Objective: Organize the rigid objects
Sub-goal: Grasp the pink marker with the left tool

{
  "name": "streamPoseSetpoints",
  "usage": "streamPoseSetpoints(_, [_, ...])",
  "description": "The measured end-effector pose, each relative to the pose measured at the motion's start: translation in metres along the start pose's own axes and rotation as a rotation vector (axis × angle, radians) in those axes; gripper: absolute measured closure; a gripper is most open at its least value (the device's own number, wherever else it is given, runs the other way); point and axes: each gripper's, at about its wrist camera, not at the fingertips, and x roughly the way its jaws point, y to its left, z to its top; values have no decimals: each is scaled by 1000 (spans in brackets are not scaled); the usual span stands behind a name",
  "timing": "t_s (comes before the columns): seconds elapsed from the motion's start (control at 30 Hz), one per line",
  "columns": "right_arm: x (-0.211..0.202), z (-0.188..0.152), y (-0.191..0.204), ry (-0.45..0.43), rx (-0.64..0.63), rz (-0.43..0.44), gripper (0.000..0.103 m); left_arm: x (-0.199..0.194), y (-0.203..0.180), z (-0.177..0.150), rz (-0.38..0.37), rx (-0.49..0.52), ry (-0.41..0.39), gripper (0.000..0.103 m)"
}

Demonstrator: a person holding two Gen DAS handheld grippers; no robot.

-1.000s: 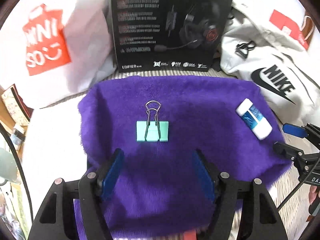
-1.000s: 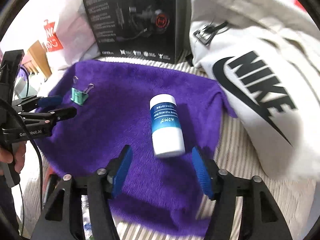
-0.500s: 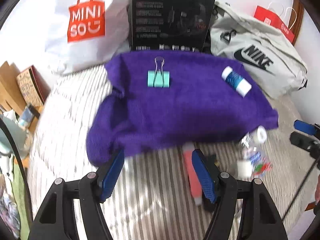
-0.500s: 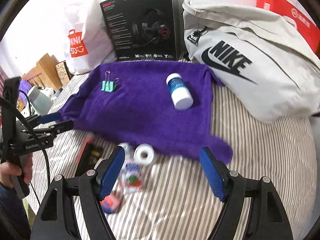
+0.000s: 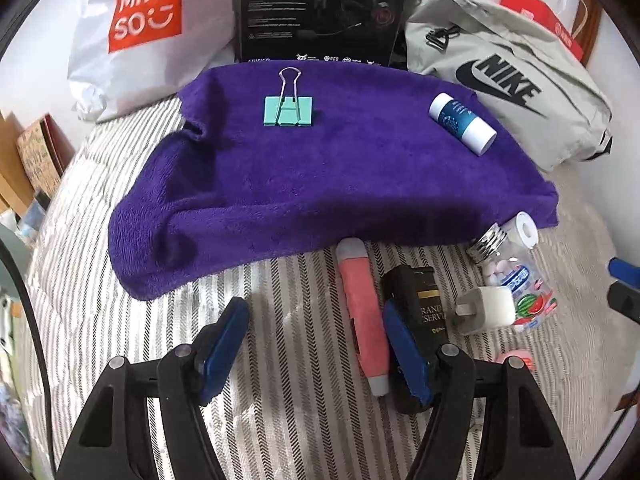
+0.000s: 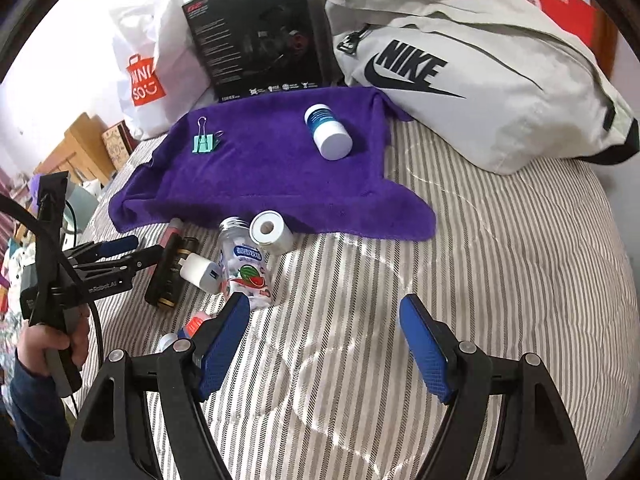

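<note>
1. The left gripper (image 5: 314,342) hangs over the striped bedcover (image 5: 288,400), jaws apart with nothing between them; its right pad sits just beside a pink pen-like stick (image 5: 362,316) and a black box (image 5: 420,300).
2. The right gripper (image 6: 324,344) has just been opening; its jaws stand apart, empty, over bare cover.
3. On the purple towel (image 5: 320,184), a teal binder clip (image 5: 289,110) lies near the far edge and a blue-and-white bottle (image 5: 462,123) (on its side) towards the right edge.
4. Off the towel's near edge lie a candy jar (image 6: 246,264), a white charger plug (image 6: 200,272) and a white roll (image 6: 272,232), clustered together.
</note>
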Motion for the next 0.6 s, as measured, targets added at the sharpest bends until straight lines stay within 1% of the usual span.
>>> streamPoseSetpoints(0.07, [0, -2, 1, 0, -1, 1, 26, 0, -4, -1, 16, 24, -9, 34])
streamPoseSetpoints(0.2, [0, -6, 6, 0, -10, 16, 26, -4, 0, -4, 32, 28, -27, 32])
streamPoseSetpoints(0.3, [3, -9, 9, 8, -21, 17, 26, -7, 5, -6, 64, 28, -33, 32])
streamPoseSetpoints(0.43, [5, -12, 6, 15, -17, 18, 26, -1, -1, -5, 39, 57, -9, 33])
streamPoseSetpoints(0.47, [6, -12, 5, 16, -11, 21, 26, 1, -4, -4, 40, 65, -9, 37])
streamPoseSetpoints(0.53, [8, -12, 4, 22, -6, 22, 26, 4, -9, -3, 61, 75, -23, 37])
streamPoseSetpoints(0.6, [10, -11, 4, 26, -8, 19, 26, 5, -7, -2, 49, 67, -25, 38])
